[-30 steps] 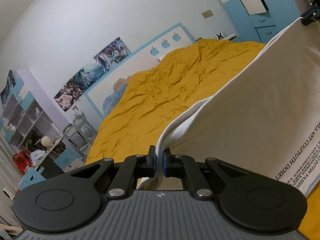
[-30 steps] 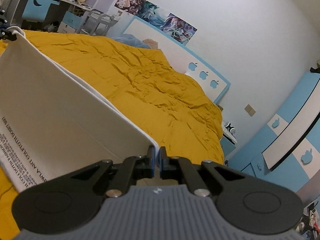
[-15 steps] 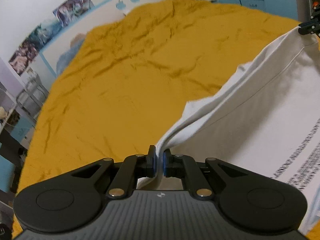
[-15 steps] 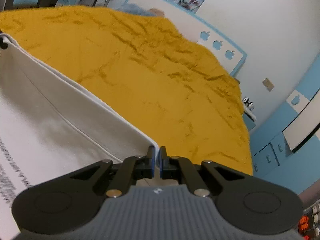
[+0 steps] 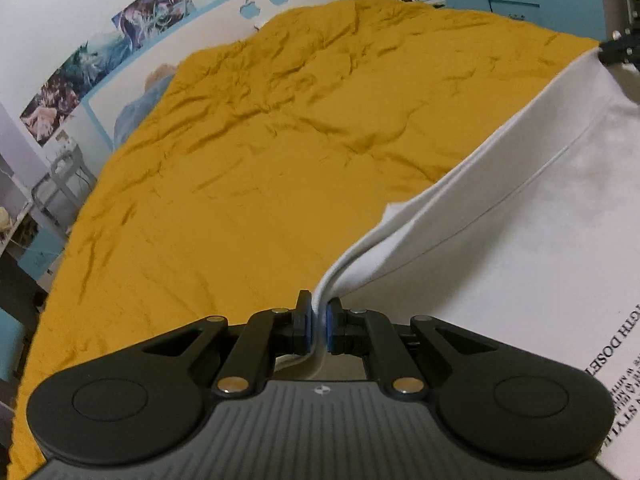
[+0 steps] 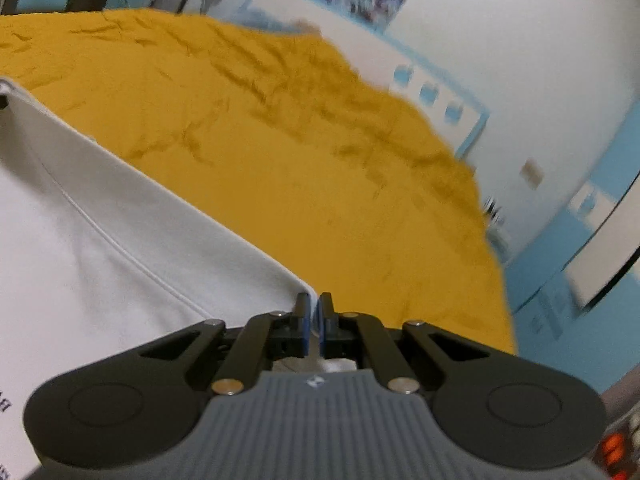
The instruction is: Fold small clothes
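White garment (image 5: pixel 520 240), one item, printed with black lettering along its lower part; held stretched between two grippers above a bed, its upper hem running taut from one to the other, a stitched seam line visible just below that hem. Left gripper (image 5: pixel 319 322): fingers closed on one corner of the hem, cloth bunched and pinched between the blue pads. Right gripper (image 6: pixel 313 322): fingers closed on the opposite corner, cloth entering from the left of that view; the same gripper shows small and dark at the far right edge of the left wrist view. Beneath and beyond: yellow bedspread (image 5: pixel 260 160), creased, covering the bed to a white headboard (image 5: pixel 224 20) with blue apple shapes; posters (image 5: pixel 100 60) on the wall above; blue cabinets (image 6: pixel 580 248) to the side. Step in hand, as judged: the garment is being laid out on the bedspread ahead of a fold. Next move calls for keeping the hem taut and level, lowering both corners evenly so the cloth lands flat and unwrinkled, then releasing.
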{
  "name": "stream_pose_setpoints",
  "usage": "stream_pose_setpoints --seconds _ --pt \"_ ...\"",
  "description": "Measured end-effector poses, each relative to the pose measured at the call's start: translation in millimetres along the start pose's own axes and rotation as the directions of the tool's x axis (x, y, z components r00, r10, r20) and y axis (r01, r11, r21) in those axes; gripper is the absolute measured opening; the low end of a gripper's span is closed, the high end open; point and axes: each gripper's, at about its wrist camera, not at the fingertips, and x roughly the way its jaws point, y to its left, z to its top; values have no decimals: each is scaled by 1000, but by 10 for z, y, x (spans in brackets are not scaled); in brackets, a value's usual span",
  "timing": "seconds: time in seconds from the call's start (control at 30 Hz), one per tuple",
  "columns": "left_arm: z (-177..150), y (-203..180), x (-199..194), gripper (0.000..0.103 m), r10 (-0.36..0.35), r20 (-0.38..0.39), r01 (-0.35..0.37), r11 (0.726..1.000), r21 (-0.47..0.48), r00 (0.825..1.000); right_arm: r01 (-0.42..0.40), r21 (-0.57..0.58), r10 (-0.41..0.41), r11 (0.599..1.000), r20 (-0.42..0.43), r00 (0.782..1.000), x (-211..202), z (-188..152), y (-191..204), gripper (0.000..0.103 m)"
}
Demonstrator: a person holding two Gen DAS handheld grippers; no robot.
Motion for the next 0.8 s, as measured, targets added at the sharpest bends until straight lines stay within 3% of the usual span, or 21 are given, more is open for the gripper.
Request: stream_pose_setpoints --seconds 0.13,0.3,0.4,0.5,0.53,0.57,0.63,0.73,0.8 --pt "159 129 155 7 -16 -37 16 1000 2 999 -12 -12 12 1000 4 1000 84 165 -40 0" --pt "164 171 471 8 -56 -85 54 998 -34 995 -33 15 34 999 -60 998 439 72 28 0" --pt "154 213 600 22 -62 -103 55 996 -68 993 -48 25 50 999 -96 994 605 2 87 0" --pt "138 319 625 44 -48 -100 37 993 -116 994 -56 68 64 996 -110 992 689 -46 54 1" --pt "127 358 606 54 -33 -94 20 991 -135 995 -28 89 37 996 -108 993 678 -46 8 7" --pt "121 410 580 56 -19 -84 6 988 -152 996 -19 116 32 993 -104 994 655 -45 -51 21" --pt "114 525 519 58 -8 -74 -6 981 -192 997 -23 173 39 985 -94 995 607 -45 -181 32" --pt "91 690 425 59 22 -78 -41 966 -257 997 -20 228 47 973 -111 993 533 -50 -355 32" --pt "45 781 335 59 -6 -74 -17 952 -305 997 -38 272 72 962 -117 991 464 -66 -441 32"
